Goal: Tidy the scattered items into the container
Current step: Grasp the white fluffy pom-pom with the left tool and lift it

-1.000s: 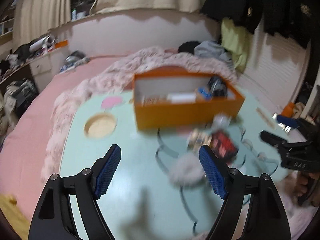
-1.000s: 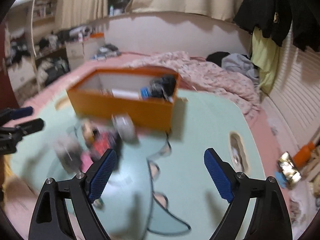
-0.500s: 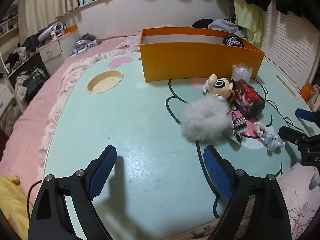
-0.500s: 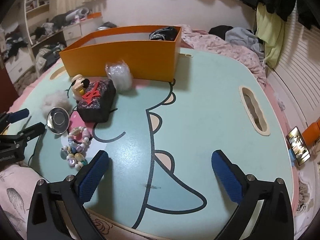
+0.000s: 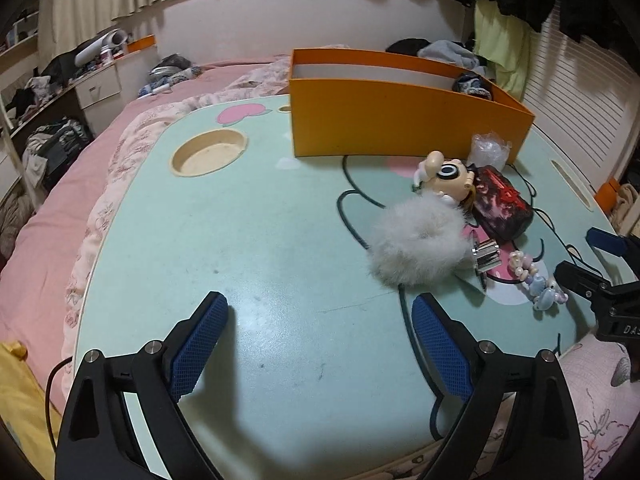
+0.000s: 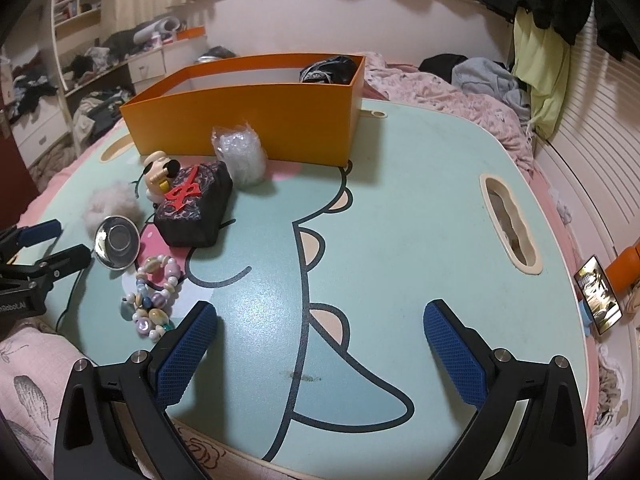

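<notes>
- Both my grippers, L (image 5: 320,344) & R (image 6: 320,340), jaws just opened wide, nothing between.
- Items lie in a cluster by the box (image 6: 248,120): fluff (image 5: 420,240), pouch (image 6: 196,208), beads (image 6: 154,292).
- Step: approach for a pick. Next: L to fluff, close, lift over box rim.

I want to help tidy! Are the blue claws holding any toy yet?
No, nothing is held. The left gripper and right gripper both hang open over the bare table, just widened.
</notes>
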Tool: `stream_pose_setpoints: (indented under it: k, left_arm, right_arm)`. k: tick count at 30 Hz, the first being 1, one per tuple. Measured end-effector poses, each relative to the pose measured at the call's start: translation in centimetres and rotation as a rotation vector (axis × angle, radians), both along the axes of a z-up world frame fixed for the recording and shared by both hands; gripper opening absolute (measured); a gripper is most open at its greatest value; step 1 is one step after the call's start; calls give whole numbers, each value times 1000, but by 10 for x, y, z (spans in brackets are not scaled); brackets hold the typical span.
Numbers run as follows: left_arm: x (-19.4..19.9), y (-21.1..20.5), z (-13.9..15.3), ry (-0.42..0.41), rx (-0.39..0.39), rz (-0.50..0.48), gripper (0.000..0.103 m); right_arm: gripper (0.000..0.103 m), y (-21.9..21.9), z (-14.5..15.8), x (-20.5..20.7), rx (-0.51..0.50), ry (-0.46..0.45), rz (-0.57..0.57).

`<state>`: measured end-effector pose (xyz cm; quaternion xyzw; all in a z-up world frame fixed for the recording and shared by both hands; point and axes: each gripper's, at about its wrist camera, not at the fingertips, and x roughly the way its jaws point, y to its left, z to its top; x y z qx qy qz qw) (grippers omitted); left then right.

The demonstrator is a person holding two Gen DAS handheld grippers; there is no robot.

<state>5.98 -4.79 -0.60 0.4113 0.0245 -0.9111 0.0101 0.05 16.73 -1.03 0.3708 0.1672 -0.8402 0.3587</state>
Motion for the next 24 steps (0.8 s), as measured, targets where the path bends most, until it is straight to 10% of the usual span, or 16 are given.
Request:
stream_pose_setpoints:
  k: [16,18,20,24]
  left_arm:
    - [-31,57,32,67,-175,-246,93]
    - [-33,63,32,78,-189,-278,80]
    - [-38,66,27,46,-196,-293,41]
    - [-40,62,20,31,-158,-293,32]
  right_arm:
    - [103,0,1,0,-3,-1,0]
    - [103,0,1,0,-3,-1,0]
    - [103,0,1,0,-3,-1,0]
    - [103,0,1,0,-3,-1,0]
